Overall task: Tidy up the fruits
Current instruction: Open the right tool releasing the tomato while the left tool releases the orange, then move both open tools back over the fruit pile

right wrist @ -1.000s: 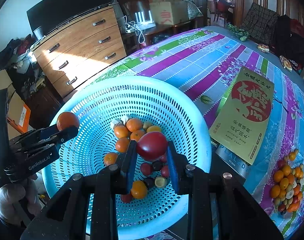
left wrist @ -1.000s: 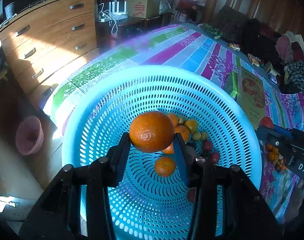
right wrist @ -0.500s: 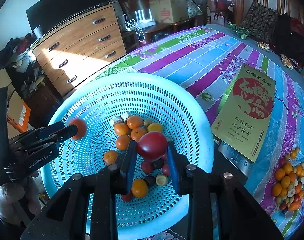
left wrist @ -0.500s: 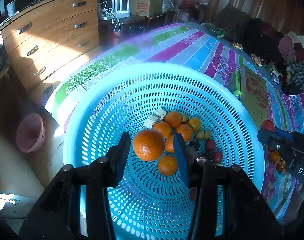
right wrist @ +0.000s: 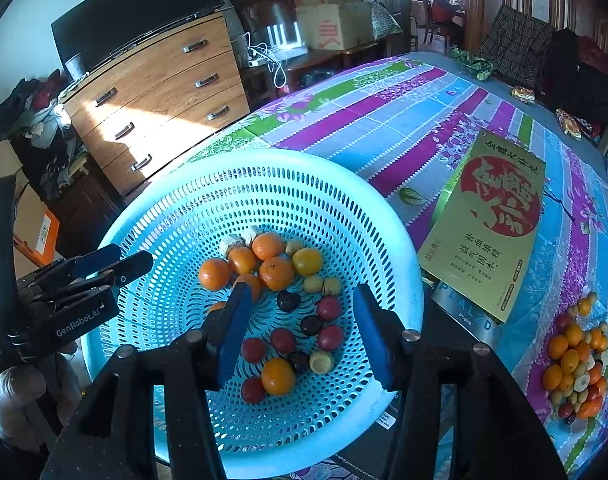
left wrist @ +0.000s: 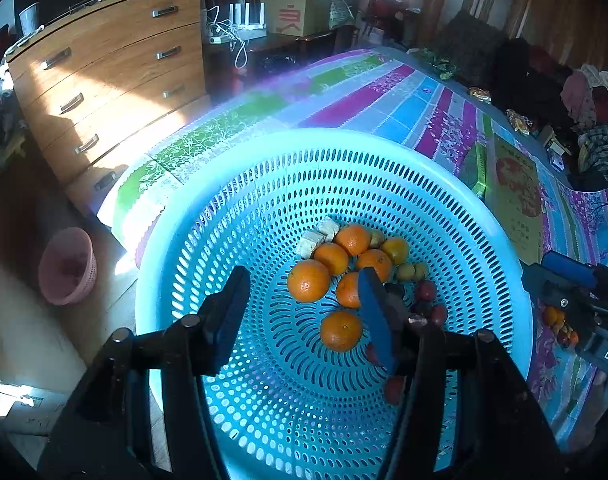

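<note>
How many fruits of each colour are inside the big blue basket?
Inside the blue basket, as seen from the right wrist view:
orange fruits: 7 (one mostly hidden)
yellow or yellow-green fruits: 5
red fruits: 5
dark purple fruits: 3
pale lumps: 2
Total: 22

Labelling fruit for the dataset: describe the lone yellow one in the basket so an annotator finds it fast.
Start at the turquoise perforated basket on the striped tablecloth. At the far end of its fruit pile sits the yellow fruit, right of the oranges: the only plainly yellow fruit there, bigger than the pale ones nearby.
</note>
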Demonstrator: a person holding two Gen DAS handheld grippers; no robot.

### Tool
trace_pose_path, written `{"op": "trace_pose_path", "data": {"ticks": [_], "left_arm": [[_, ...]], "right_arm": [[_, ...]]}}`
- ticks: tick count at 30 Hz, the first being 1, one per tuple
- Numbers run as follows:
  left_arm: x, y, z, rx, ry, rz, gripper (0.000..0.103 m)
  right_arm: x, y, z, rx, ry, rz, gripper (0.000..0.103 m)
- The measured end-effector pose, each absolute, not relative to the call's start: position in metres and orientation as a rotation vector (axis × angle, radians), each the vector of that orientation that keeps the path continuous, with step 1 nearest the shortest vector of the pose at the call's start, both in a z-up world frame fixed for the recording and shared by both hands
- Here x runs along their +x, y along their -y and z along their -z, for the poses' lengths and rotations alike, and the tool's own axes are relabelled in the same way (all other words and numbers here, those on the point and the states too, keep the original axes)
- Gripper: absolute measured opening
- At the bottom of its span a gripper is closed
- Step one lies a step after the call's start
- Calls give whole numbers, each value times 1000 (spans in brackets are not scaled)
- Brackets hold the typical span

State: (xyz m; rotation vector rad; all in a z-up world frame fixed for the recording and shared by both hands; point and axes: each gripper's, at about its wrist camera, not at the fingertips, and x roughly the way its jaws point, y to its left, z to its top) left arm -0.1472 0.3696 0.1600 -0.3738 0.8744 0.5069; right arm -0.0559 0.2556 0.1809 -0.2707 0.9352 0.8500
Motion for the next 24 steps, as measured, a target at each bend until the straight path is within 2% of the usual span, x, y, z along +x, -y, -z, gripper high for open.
{"op": "trace_pose_path", "data": {"ticks": [10, 24], "left_arm": [[-139, -344, -178, -349, -825, -460, 59], [-92, -249, -187, -217, -844, -281, 59]], "right_arm": [[-62, -216, -192, -244, -902, -797, 56], [-43, -101, -195, -105, -889, -643, 56]]}}
